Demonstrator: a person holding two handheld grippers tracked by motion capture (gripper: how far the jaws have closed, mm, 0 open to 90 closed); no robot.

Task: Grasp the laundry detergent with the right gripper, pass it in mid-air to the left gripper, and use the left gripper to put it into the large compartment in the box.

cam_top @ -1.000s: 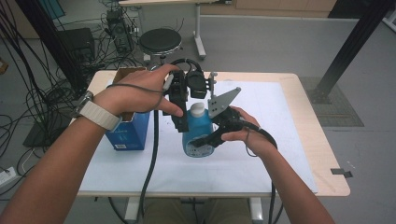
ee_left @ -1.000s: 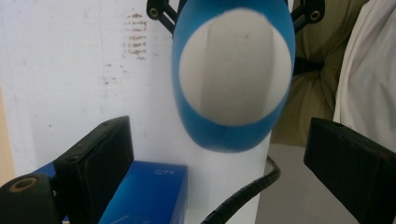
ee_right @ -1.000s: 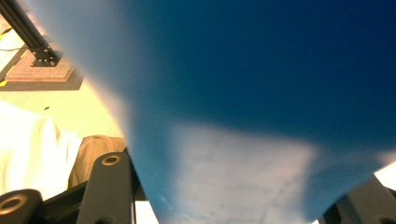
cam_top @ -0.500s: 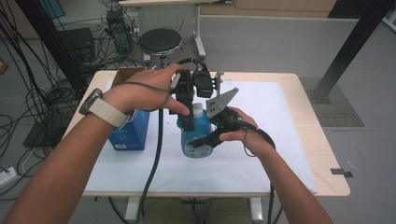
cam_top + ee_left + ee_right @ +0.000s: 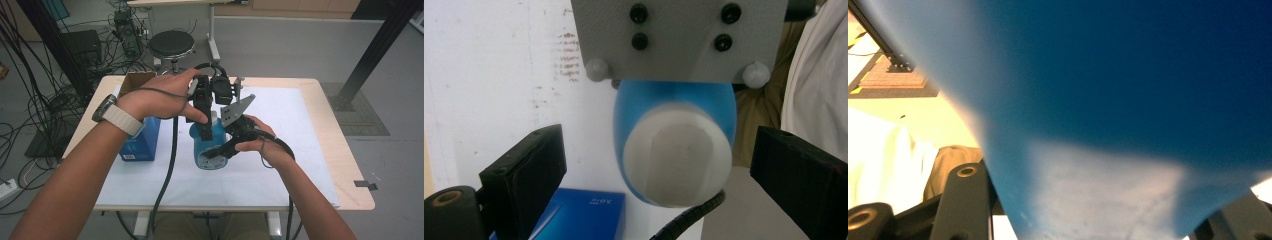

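At the centre of the high view, I am clamping my right gripper around the body of a blue bottle standing on the white sheet covering the table, while my left gripper is hanging directly above its white cap. In the left gripper view, my jaws are standing wide open on either side of that cap, well clear of it, with the grey plate of the right gripper filling the upper middle of the frame. A blue box is sitting just to the left of the bottle. My judgement: the risk is coming from above. If I am bringing the left jaws down off-centre, one pad could be striking the cap's shoulder and tipping the bottle in my right grip, or knocking against that grey plate; closing too low could be catching the neck rather than the cap, leaving it stuck
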